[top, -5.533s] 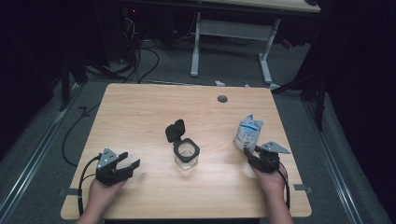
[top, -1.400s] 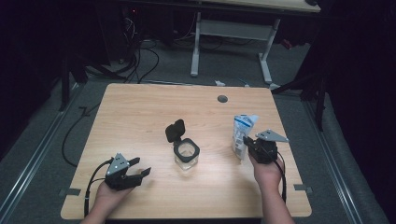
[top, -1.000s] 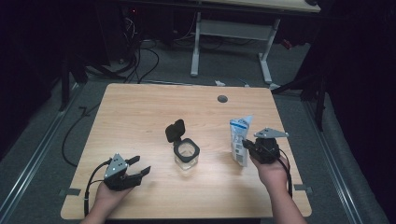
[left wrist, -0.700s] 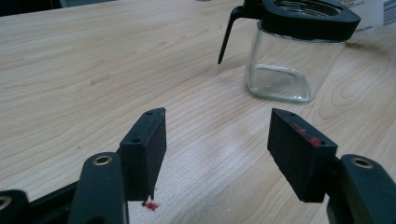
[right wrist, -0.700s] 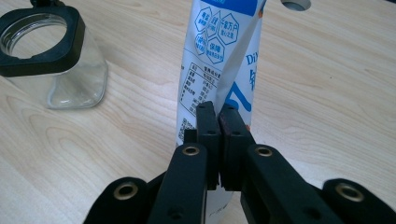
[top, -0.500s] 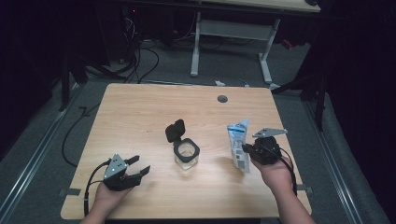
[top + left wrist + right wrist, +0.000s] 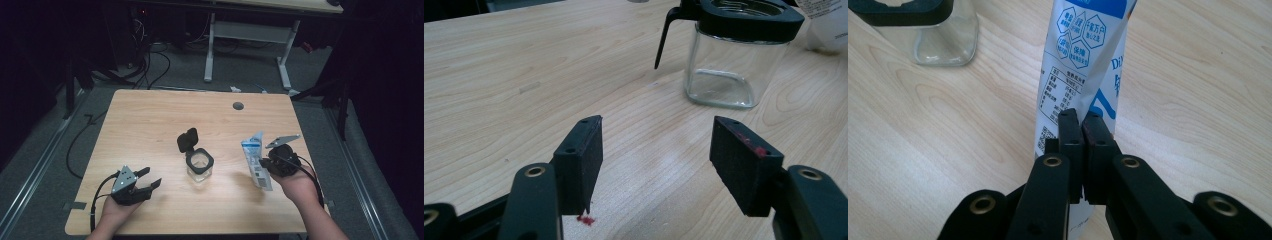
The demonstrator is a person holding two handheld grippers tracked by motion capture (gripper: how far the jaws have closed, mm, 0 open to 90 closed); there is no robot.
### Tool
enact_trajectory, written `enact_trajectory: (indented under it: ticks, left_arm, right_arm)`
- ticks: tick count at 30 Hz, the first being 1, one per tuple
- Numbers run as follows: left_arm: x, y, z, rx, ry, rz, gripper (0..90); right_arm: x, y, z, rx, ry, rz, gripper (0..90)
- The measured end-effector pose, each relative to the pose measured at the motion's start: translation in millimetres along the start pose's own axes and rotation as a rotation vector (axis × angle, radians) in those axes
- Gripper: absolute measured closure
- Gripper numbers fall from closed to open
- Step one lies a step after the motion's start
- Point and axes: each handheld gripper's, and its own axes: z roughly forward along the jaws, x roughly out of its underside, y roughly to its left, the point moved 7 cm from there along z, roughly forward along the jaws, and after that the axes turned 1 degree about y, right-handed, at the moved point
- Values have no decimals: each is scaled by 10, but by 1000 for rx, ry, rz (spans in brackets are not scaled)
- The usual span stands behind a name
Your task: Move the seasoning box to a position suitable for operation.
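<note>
Pouch (image 7: 256, 160), blue-and-white, printed, upright

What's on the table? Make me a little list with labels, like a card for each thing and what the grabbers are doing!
table: light wooden top
jar: clear glass jar with a black rim, standing near the middle, lid flipped open
packet: blue and white packet, right of the jar, apart from it
right gripper: right gripper, jaws pinched shut on the packet
left gripper: left gripper, jaws wide open, holding nothing, pointed toward the jar
jar contents: looks empty
</note>
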Motion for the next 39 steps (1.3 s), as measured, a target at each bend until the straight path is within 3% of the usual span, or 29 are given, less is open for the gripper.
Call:
enact_trajectory:
  ticks: [13,39]
  left_arm:
    - [1,-13,-1,-2,-3,4,382]
    - [5,-33,10,1,-1,14,383]
  right_arm:
    - [-2,34,-23,-40,90,-18,900]
    - [-25,152,-58,-47,261,-62,900]
